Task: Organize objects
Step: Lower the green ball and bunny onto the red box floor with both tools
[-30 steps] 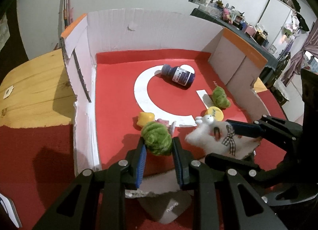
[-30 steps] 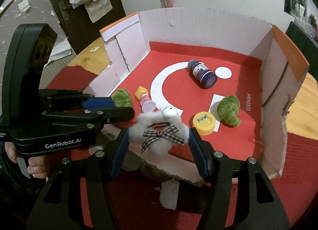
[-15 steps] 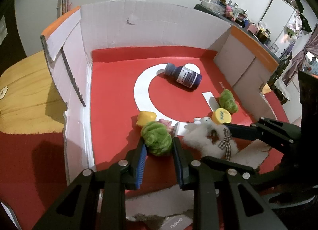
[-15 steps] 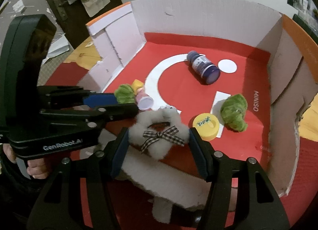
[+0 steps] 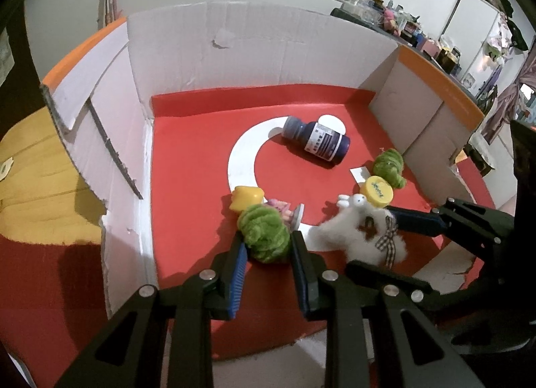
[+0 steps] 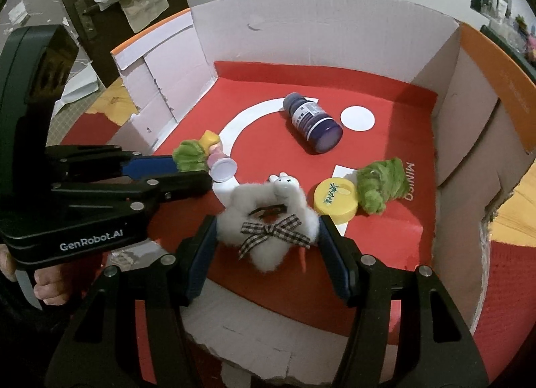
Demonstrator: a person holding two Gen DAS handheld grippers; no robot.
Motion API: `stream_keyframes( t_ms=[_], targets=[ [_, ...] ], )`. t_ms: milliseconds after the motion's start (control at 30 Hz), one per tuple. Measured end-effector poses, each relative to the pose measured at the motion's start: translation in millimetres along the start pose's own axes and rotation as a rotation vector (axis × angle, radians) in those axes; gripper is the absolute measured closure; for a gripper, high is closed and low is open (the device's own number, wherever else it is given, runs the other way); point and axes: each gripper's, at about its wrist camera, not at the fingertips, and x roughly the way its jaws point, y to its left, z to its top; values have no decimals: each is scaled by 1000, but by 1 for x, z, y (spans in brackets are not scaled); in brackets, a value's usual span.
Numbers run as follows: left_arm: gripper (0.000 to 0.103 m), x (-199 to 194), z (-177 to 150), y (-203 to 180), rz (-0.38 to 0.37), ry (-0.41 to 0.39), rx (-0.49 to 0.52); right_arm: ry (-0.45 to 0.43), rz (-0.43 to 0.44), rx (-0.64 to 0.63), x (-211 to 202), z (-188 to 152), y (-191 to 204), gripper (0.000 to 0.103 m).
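Note:
My left gripper [image 5: 268, 247] is shut on a green fuzzy plush [image 5: 264, 232], low over the red floor of the cardboard box [image 5: 254, 40]; that plush also shows in the right wrist view [image 6: 190, 154]. My right gripper [image 6: 266, 237] is shut on a white fluffy ring toy with a checked bow [image 6: 268, 220], seen in the left wrist view too [image 5: 360, 232]. Both toys are inside the box, near its front edge.
On the box floor lie a dark blue bottle [image 5: 316, 140], a yellow lid [image 5: 378, 190], a second green plush [image 5: 388, 163], a small yellow and pink figure [image 5: 248, 197] and a pink-white spool [image 6: 221, 163]. Box walls [image 6: 479, 63] stand left, back and right.
Both grippers have moved forward over the torn front edge, further into the box, each still holding its toy.

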Motion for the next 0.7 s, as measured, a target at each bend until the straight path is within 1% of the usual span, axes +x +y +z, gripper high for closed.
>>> stream_keyframes(
  t_ms=[133,300,700],
  targets=[
    [76,0,0,0,-4,-1,-5,-9,-3,-2,1,0,0,45],
    [76,0,2,2,-7,-4,-9,-26,-42,15,1,2,-5,45],
    [76,1,3,2,-5,-6,-6,-33,-54,19,2,3,-6,44]
  ],
)
